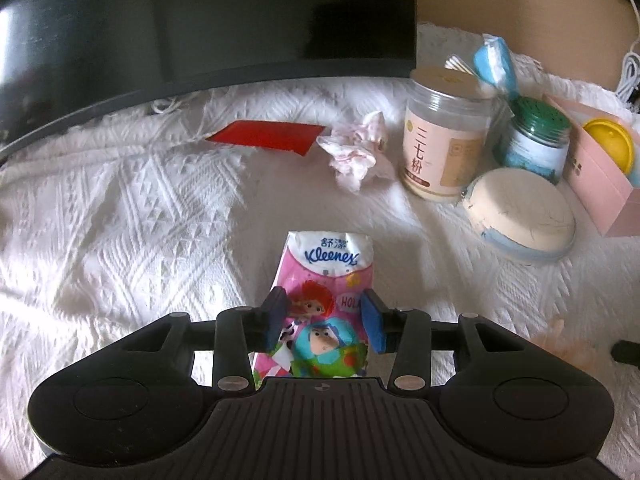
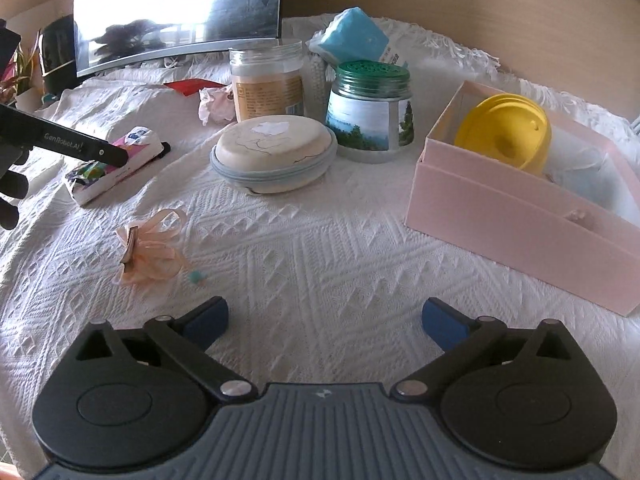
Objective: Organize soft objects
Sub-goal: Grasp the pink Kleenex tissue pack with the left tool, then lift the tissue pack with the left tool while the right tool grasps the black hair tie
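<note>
My left gripper (image 1: pixel 325 316) has its blue pads against both sides of a pink Kleenex tissue pack (image 1: pixel 326 280) with cartoon print, on the white bedspread. The pack (image 2: pixel 116 168) also shows at the left of the right wrist view, with the left gripper's finger (image 2: pixel 80 146) over it. My right gripper (image 2: pixel 325 322) is open and empty above the spread. A peach ribbon bow (image 2: pixel 150 250) lies ahead of it to the left. A crumpled pink-white cloth (image 1: pixel 356 148) lies by the jars and shows in the right wrist view too (image 2: pixel 214 106). A blue soft pack (image 2: pixel 354 36) sits behind the jars.
An open pink box (image 2: pixel 516 232) with a yellow round thing (image 2: pixel 506 136) stands at the right. A tan jar (image 1: pixel 444 136), a green-lidded jar (image 2: pixel 368 112), a round cream case (image 2: pixel 272 152), a red envelope (image 1: pixel 266 136) and a dark monitor (image 1: pixel 208 20) stand on or behind the spread.
</note>
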